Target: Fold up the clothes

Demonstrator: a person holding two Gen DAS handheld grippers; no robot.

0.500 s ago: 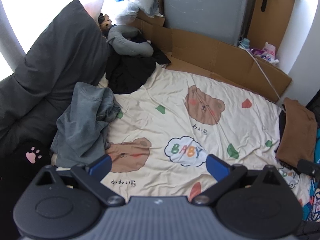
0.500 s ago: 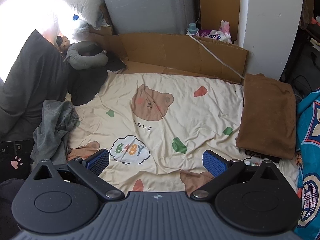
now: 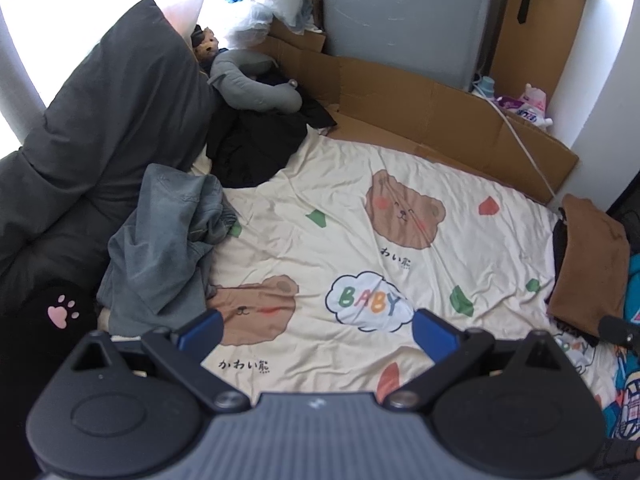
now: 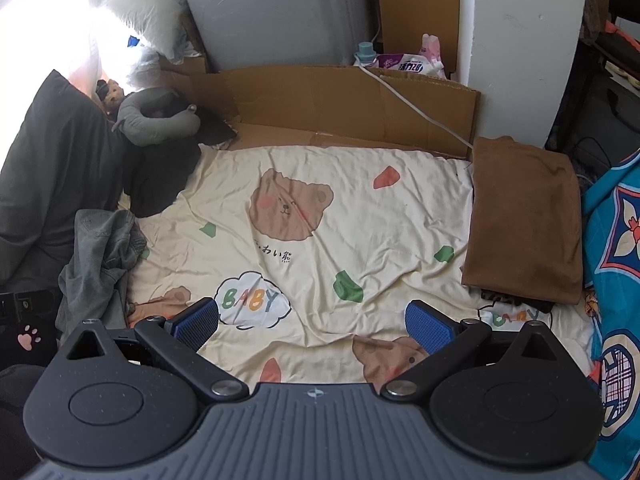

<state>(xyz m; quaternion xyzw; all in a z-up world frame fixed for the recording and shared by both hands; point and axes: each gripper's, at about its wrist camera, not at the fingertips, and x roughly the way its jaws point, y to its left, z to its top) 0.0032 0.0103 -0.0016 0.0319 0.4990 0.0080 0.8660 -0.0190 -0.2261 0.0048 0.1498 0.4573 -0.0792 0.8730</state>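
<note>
Now, by parts:
Left claw (image 3: 316,326): jaws wide apart, empty, a little farther over the bedsheet (image 3: 360,240) than half a second before.
Right claw (image 4: 312,318): likewise spread, holding nothing, barely shifted.
Meaning: no garment gripped.
Clothes: crumpled jeans (image 3: 168,240) lay at left; black garment (image 3: 256,148) beyond; brown cloth (image 4: 524,220) lay folded at right.
Obstacles: dark pillow (image 3: 108,120) crowded the jeans.

"BABY" in a cloud on the cream bedsheet (image 3: 400,184), Japanese characters under its bears
</note>
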